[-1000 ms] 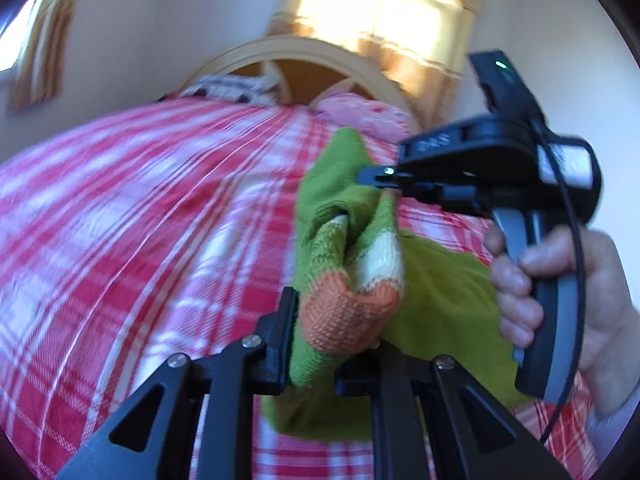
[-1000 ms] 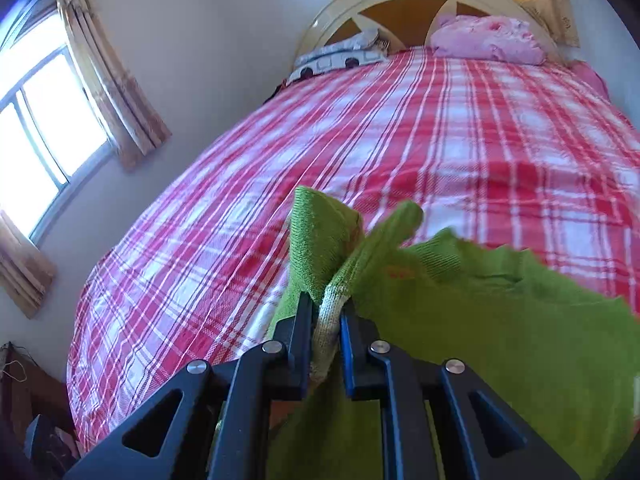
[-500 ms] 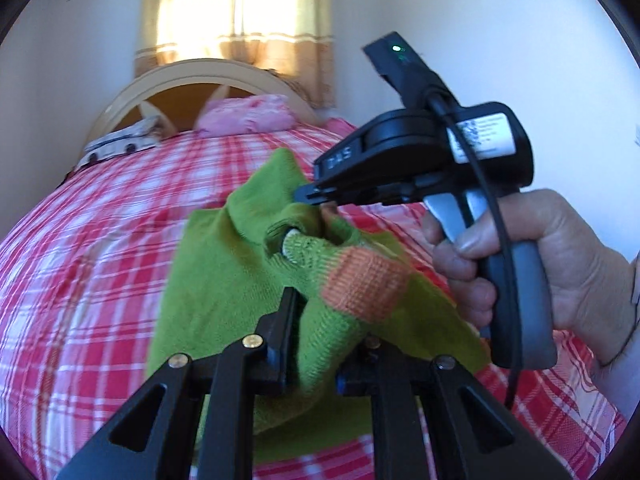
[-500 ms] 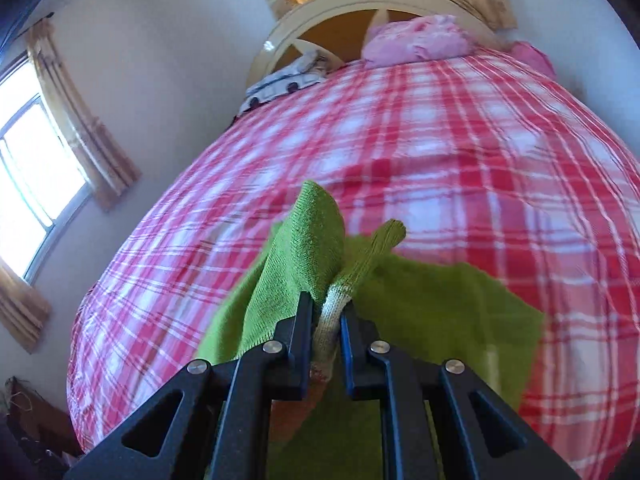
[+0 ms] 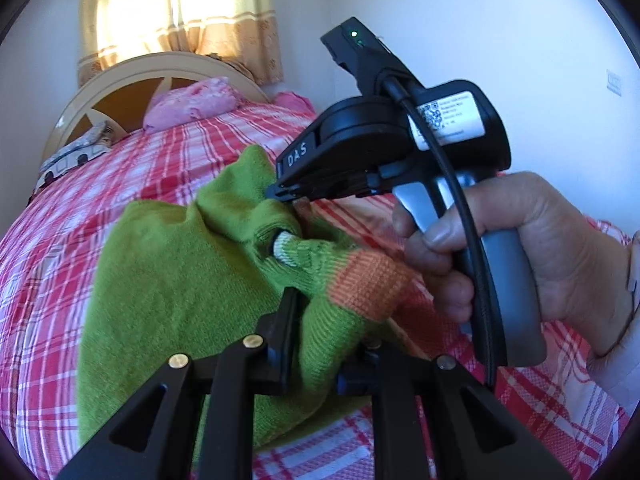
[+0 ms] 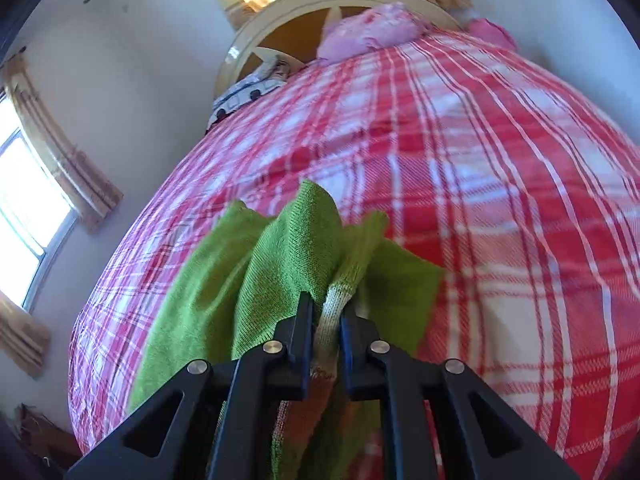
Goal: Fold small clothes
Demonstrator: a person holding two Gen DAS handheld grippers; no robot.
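Both claws pinch the green sweater [image 5: 168,280]. Your left claw [image 5: 320,320] is clamped narrow on the sleeve [image 5: 320,264] near its orange band; your right claw [image 6: 326,320] is clamped narrow on a bunched fold with a pale stripe. The right claw sits just beyond the left, tip into the cloth. The sweater's body lies on the bed [image 6: 480,160], spreading left and away from both claws. The sleeve runs between the two grips, so that span likely sets the next fold.

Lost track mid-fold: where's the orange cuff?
Left wrist view, centre-right: the orange cuff sits just beyond the left hand-held gripper, beside the person's hand.
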